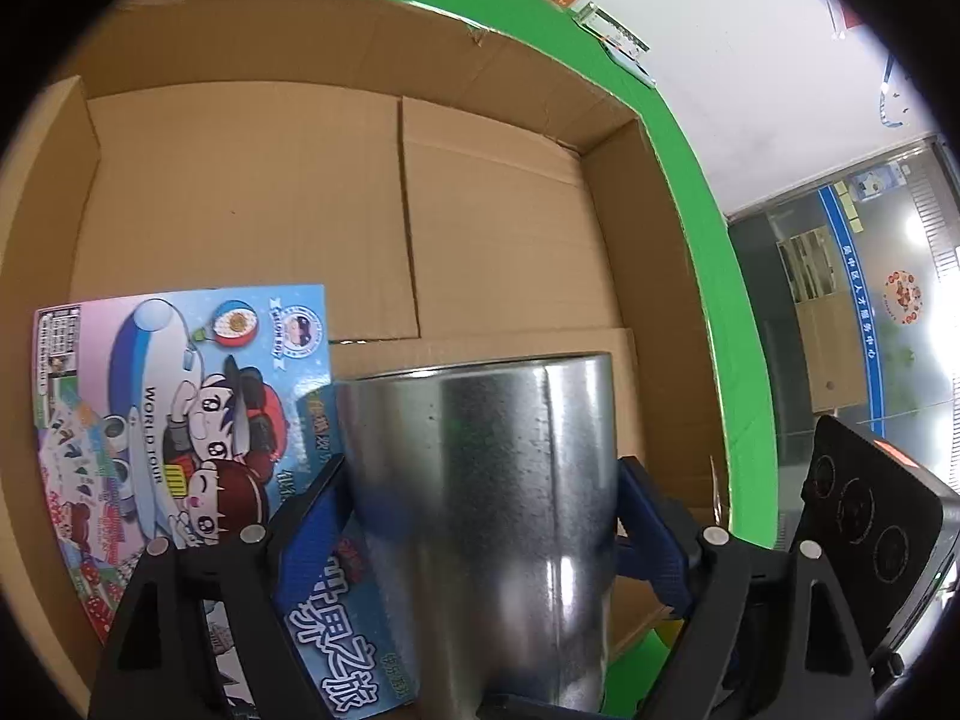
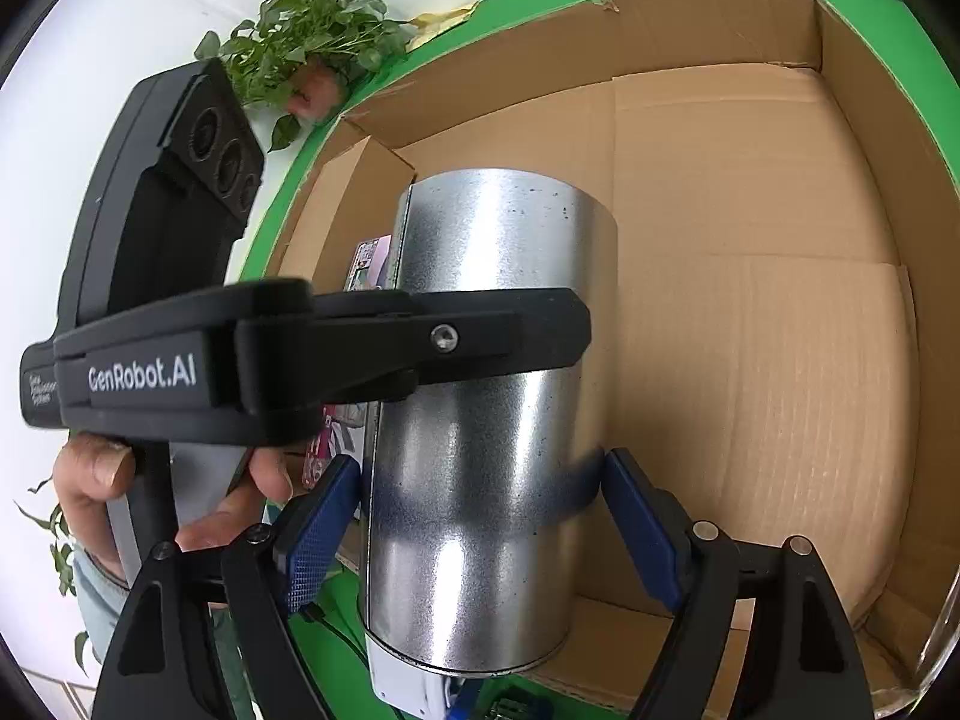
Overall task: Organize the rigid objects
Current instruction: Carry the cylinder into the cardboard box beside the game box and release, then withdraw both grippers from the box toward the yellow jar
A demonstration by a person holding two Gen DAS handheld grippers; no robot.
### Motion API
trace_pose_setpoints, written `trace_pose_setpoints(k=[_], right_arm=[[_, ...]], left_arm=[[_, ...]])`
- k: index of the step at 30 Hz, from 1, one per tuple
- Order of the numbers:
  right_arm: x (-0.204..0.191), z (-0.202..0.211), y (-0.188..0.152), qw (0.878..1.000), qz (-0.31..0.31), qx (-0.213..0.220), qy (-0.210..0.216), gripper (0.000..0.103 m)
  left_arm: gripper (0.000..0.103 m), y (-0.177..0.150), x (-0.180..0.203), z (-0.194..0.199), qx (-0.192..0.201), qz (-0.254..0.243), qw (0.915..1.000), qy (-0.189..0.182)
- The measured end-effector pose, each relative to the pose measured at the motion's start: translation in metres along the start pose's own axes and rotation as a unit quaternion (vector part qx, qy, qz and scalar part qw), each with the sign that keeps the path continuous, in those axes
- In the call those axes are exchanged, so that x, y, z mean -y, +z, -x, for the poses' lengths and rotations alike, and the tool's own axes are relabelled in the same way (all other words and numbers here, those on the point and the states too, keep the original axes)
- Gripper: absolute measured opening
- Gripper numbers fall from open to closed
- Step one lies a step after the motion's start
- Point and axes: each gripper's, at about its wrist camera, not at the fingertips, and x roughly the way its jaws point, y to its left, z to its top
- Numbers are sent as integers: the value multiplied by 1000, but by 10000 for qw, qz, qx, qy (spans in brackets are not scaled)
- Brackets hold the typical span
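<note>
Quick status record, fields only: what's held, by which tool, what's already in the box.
held item: metal cylinder
left tool: shut on metal cylinder, blue pads on both sides
right tool: straddles the cylinder; right pad looks slightly apart, grip unclear
container: cardboard box, open top
already in box: cartoon game box, lying flat behind the cylinder
surface: green table

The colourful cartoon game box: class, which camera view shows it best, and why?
The left wrist view. The game box lies flat in the cardboard box, its cover largely visible beside the metal cylinder. The right wrist view shows only slivers behind the cylinder.
</note>
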Motion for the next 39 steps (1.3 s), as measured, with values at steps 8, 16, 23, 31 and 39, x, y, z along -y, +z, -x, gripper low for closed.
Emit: trace_pose_setpoints(k=[8, 16, 23, 31, 39], right_arm=[[-2, -6, -6, 9992, -294, -14, -288, 81], [2, 16, -30, 9993, -40, -103, 351, 88], [45, 89, -63, 9913, 176, 491, -1207, 43], [67, 92, -66, 9735, 458, 546, -2174, 0], [74, 98, -61, 9774, 349, 577, -2003, 0]], left_arm=[[86, -25, 0, 44, 828, -236, 9942, 640], [81, -121, -23, 81, 1251, -188, 9881, 880], [76, -154, -35, 75, 1176, -94, 9877, 1030], [76, -159, -19, 67, 898, 53, 9885, 1218], [76, -155, -13, 62, 892, 190, 9886, 1197]])
